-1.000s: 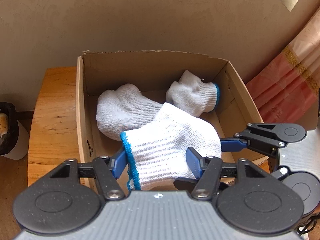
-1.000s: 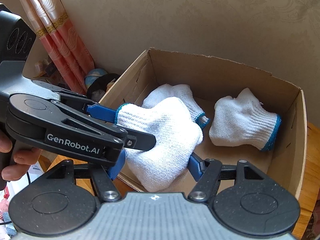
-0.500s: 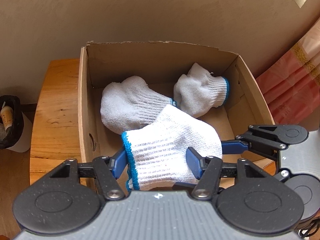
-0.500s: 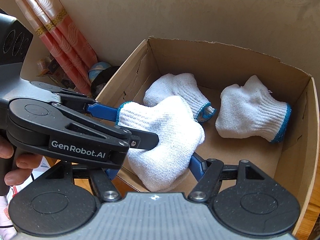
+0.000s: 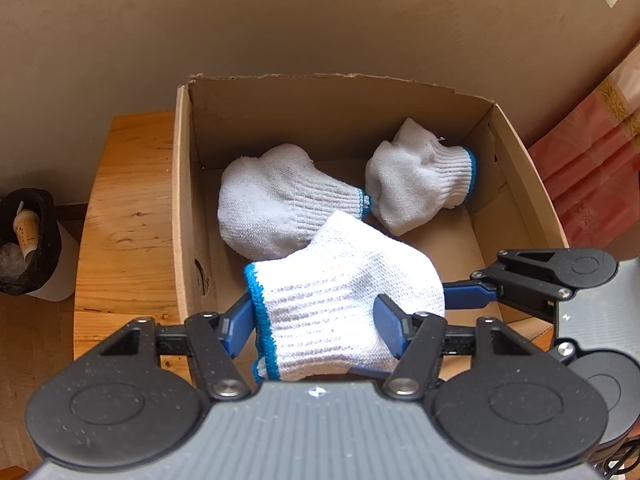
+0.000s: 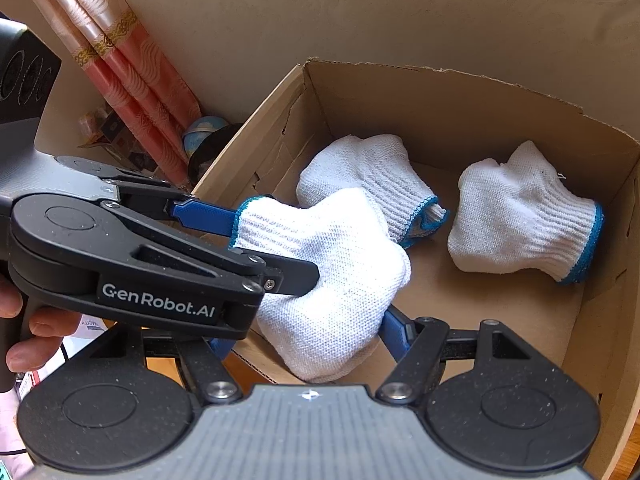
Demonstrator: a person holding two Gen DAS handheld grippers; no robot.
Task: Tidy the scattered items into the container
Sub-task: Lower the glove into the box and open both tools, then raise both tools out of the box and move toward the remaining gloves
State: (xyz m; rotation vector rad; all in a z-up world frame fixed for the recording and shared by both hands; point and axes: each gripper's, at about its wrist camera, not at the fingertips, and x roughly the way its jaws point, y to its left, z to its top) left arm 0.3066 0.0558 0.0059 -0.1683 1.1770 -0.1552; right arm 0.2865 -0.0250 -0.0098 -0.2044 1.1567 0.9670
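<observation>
A white knit glove with a blue cuff (image 5: 340, 292) hangs over the near edge of an open cardboard box (image 5: 182, 200). My left gripper (image 5: 314, 312) pinches it across the cuff end. My right gripper (image 6: 304, 332) grips the finger end of that glove (image 6: 336, 272), with one finger hidden behind the left gripper's body. The jaws of both grippers are opening, and their pads still touch the glove. Two more balled white gloves (image 5: 280, 208) (image 5: 420, 176) lie on the box floor; the right wrist view shows these gloves (image 6: 368, 176) (image 6: 520, 216) too.
The box (image 6: 248, 152) stands on a wooden table (image 5: 128, 216) against a beige wall. A black-lined bin (image 5: 28, 240) sits left of the table. Pink curtains (image 6: 132, 80) hang beside the box, with clutter at their foot. A person's hand (image 6: 24, 344) holds the left gripper's handle.
Both grippers have tipped slightly further down, so more of the box floor shows. The right gripper's fingers have spread a little. The glove stays between both grippers.
</observation>
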